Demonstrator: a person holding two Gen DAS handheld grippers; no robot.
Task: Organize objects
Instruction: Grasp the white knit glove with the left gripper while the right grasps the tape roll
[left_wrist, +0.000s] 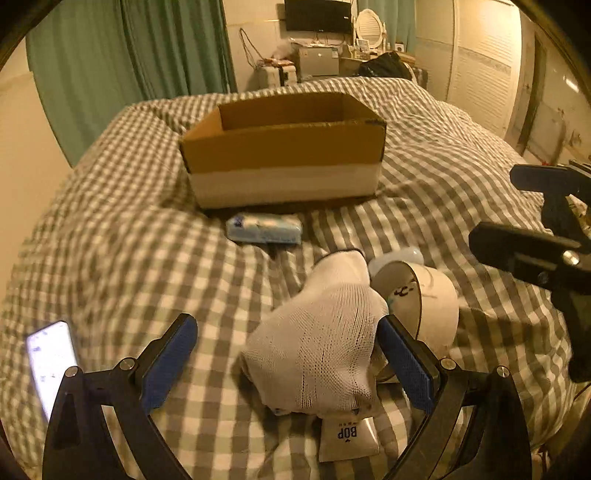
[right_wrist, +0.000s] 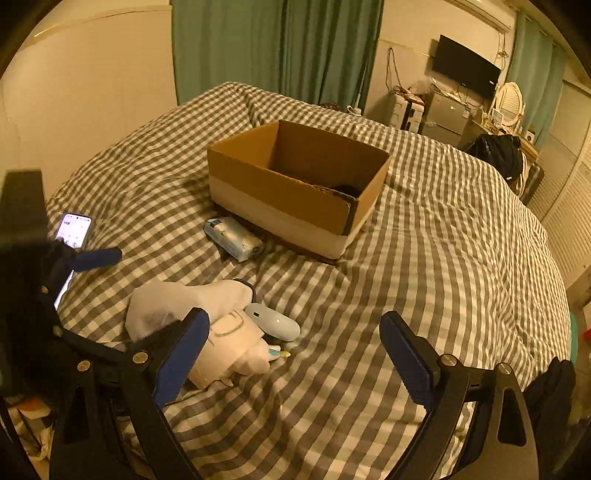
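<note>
An open cardboard box (left_wrist: 284, 147) stands on the checked bed; it also shows in the right wrist view (right_wrist: 295, 188), with something dark inside. A blue tissue pack (left_wrist: 264, 229) (right_wrist: 232, 238) lies just in front of it. A white knit glove (left_wrist: 321, 332) (right_wrist: 177, 299) lies between the open jaws of my left gripper (left_wrist: 291, 358), its right pad touching the glove. Beside the glove are a white cup-like object (left_wrist: 424, 295) (right_wrist: 232, 339), a pale blue oval device (right_wrist: 273, 320) and a small BOP sachet (left_wrist: 347, 435). My right gripper (right_wrist: 295, 354) is open and empty over bare bedding.
A lit phone (left_wrist: 50, 354) (right_wrist: 74, 229) lies on the bed at the left. The checked duvet (right_wrist: 424, 277) covers the whole bed. Green curtains, a TV, a dresser and a louvred wardrobe stand beyond the bed.
</note>
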